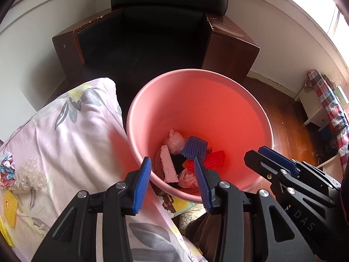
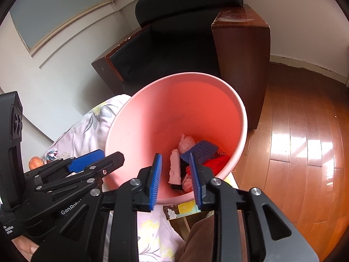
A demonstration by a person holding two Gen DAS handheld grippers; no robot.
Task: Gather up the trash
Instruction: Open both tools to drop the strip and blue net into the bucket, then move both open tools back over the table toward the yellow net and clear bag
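Trash is lying at the bottom of the round pink plastic bin [image 1: 218, 109]: a blue foam net sleeve [image 1: 194, 148], a red ridged piece [image 1: 214, 160], a white foam block [image 1: 167, 163] and crumpled pale plastic bags [image 1: 176, 140]. You are holding your left hand-held gripper [image 1: 174, 183] over the bin's near rim, jaws standing wide apart and gripping nothing. Your right hand-held gripper [image 2: 175, 179] is hovering beside it over the same rim, blue pads parted more narrowly, also empty. More scraps are sitting on the floral pink bed sheet [image 1: 72, 131]: a clear bubble-wrap wad [image 1: 31, 174] and a crumpled printed wrapper [image 1: 7, 168].
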